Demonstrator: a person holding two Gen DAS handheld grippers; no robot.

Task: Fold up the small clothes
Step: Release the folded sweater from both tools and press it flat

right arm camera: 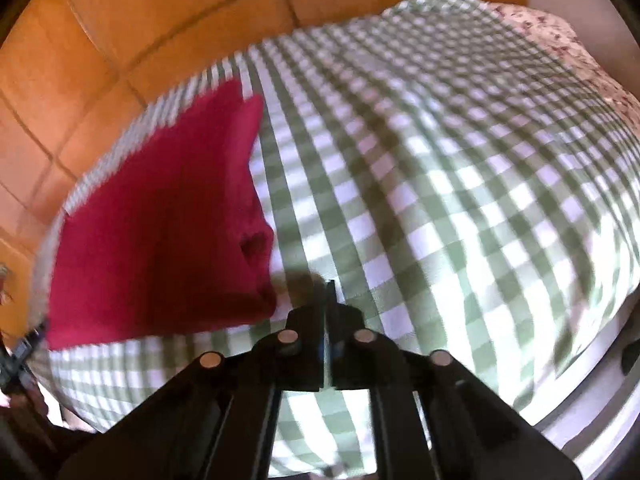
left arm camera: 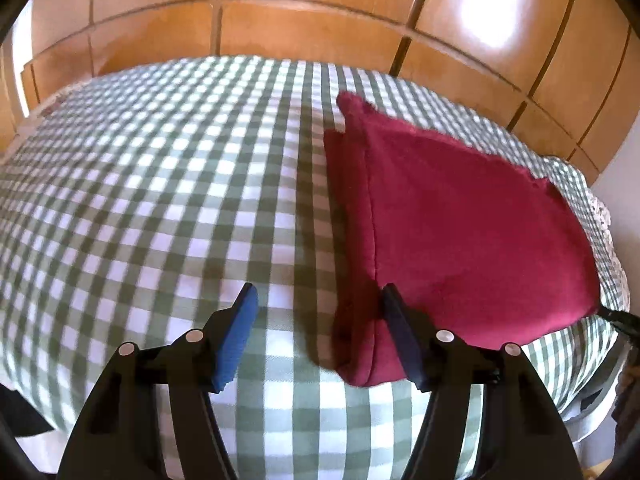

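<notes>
A dark red garment (left arm camera: pixel 460 232) lies partly folded on the green-and-white checked bedspread (left arm camera: pixel 160 184). In the left wrist view my left gripper (left arm camera: pixel 318 300) is open, its blue-padded fingers (left arm camera: pixel 236 344) spread wide; the right finger rests at the garment's near left edge, nothing held. In the right wrist view the garment (right arm camera: pixel 160 224) lies to the left, and my right gripper (right arm camera: pixel 330 292) is shut with nothing between its jaws, just right of the garment's near corner, above the bedspread (right arm camera: pixel 460 200).
Wooden wardrobe doors (left arm camera: pixel 304 20) stand behind the bed. A floral-patterned cover (right arm camera: pixel 560 40) shows at the bed's far right edge. A black object (left arm camera: pixel 624 320) peeks past the garment's right corner. The view from the right wrist is motion-blurred.
</notes>
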